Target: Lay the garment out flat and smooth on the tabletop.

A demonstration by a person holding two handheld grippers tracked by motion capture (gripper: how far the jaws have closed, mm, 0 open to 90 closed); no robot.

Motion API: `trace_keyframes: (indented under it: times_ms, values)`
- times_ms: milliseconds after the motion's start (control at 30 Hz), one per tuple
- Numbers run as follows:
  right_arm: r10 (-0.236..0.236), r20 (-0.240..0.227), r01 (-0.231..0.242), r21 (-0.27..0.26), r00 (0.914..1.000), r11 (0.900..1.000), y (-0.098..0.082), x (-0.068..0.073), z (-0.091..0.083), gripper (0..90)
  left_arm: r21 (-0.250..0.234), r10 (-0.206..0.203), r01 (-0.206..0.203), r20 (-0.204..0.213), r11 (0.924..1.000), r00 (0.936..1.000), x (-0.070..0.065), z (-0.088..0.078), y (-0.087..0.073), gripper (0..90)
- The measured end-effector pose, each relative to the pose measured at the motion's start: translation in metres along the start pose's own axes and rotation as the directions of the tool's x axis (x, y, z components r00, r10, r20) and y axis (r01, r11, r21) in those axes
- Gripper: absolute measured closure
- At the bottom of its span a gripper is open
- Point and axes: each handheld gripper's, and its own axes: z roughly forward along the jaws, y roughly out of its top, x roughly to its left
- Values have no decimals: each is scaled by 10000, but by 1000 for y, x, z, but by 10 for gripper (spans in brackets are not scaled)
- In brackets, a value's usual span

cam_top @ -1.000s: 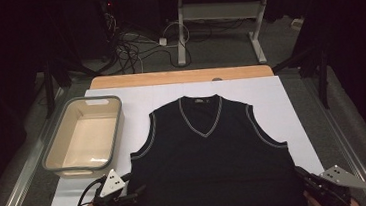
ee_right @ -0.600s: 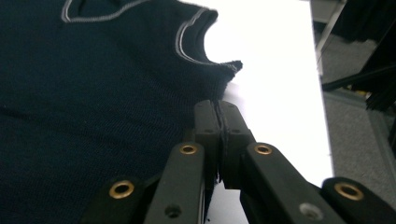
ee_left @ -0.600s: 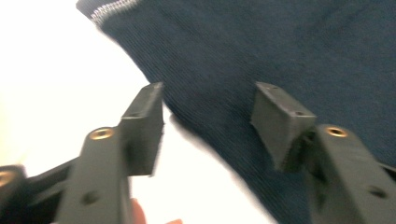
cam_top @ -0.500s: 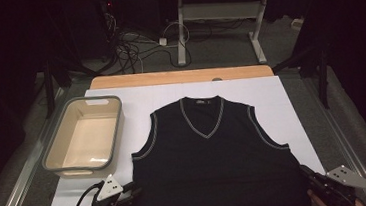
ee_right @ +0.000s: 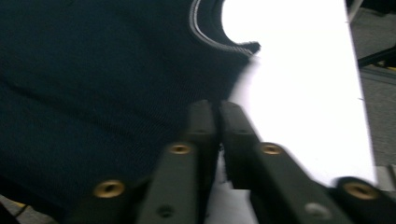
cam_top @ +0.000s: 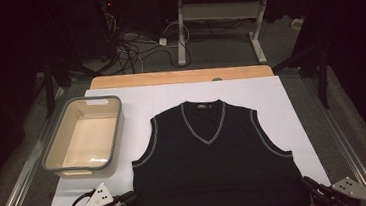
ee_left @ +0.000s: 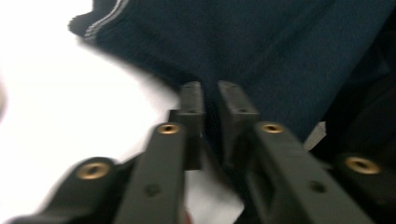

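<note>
A dark sleeveless sweater [cam_top: 212, 170] lies flat on the white board [cam_top: 292, 108], hem at its near edge. The left gripper [ee_left: 211, 100] pinches the hem's left corner, its jaws nearly closed on fabric; the right gripper [ee_right: 218, 114], jaws just easing apart, barely nips the right corner. Uneven lifting could slip that thin hold, skewing the garment toward the beige tub [cam_top: 55, 159] at the left edge

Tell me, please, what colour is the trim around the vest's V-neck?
Pale grey on the dark navy vest; clearest in the high view.
</note>
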Motion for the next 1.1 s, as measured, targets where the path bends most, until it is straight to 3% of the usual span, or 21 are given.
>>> trace_keyframes:
  times_ms: [67, 167, 333, 467, 567, 733, 833, 1100]
  values:
    - [-59, -225, 56, -128, 9997, 9999, 3, 2, 1, 650, -300, -168, 169, 47, 9994, 9998, 1, 1, 2, 623]
    - [-172, -312, 165, -240, 9994, 9996, 7, 4, 4, 495, -704, -116, 109, -101, 9975, 9999, 1, 4, 8, 506]
    - [-111, -785, 72, -504, 9969, 9987, 16, 6, 11, 315, -948, -100, 96, -38, 9955, 9999, -2, 17, 22, 348]
    - [97, -1113, -187, -799, 9937, 9966, 23, 6, 18, 205, -1037, 37, -40, -31, 9946, 10000, -7, 29, 34, 274]
    - [-42, -1036, -56, -938, 9946, 9956, 30, 7, 25, 143, -990, 58, -93, -350, 9950, 9994, -10, 37, 42, 152]
    - [40, -853, -139, -1160, 9963, 9931, 37, 9, 34, 16, -1101, 79, -109, -275, 9939, 9996, -10, 43, 50, 90]
    - [6, -727, -96, -1247, 9974, 9921, 37, 11, 40, 0, -999, 121, -130, -99, 9949, 9999, -6, 46, 55, 3]
    - [-130, -589, 73, -971, 9982, 9952, 43, 16, 51, 0, -1060, 229, -256, -265, 9940, 9994, -4, 48, 61, 0]
